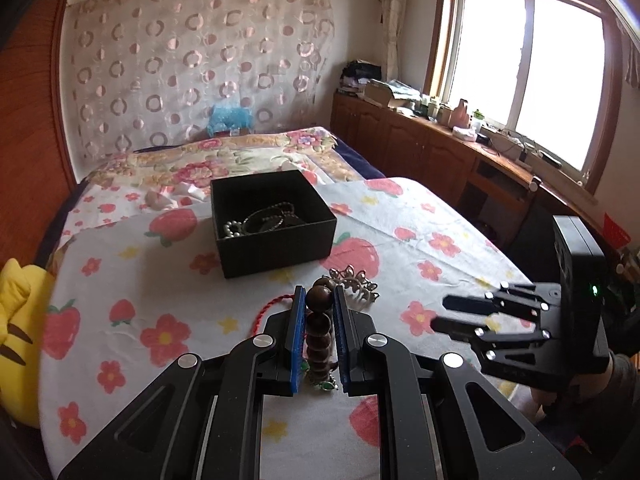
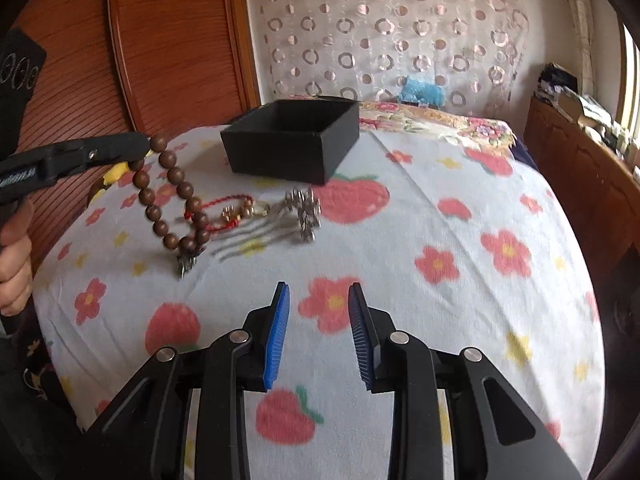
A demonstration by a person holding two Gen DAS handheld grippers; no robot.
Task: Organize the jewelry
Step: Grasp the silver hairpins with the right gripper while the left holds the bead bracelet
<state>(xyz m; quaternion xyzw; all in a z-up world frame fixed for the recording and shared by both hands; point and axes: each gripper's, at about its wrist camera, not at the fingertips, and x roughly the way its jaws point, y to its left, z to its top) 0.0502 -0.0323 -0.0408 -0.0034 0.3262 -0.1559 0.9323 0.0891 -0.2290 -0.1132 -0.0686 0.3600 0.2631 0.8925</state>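
Note:
My left gripper [image 1: 318, 294] is shut on a brown wooden bead bracelet [image 1: 319, 332], which hangs from it above the bed; in the right wrist view the left gripper [image 2: 140, 148] holds the bracelet [image 2: 172, 196] with its lower end and green charm near the sheet. An open black box [image 1: 276, 232] with a pearl strand and dark chains inside sits farther back; it also shows in the right wrist view [image 2: 296, 140]. A red cord bracelet [image 2: 224, 208] and a silver hair clip [image 2: 304, 214] lie on the sheet. My right gripper [image 2: 318, 296] is open and empty, and appears in the left wrist view [image 1: 438, 312].
The bed is covered by a white sheet [image 2: 440, 208] with strawberries and flowers. A yellow plush toy [image 1: 18, 340] lies at the left edge. A wooden headboard [image 2: 172, 40] and a wooden cabinet [image 1: 420, 148] under the window border the bed.

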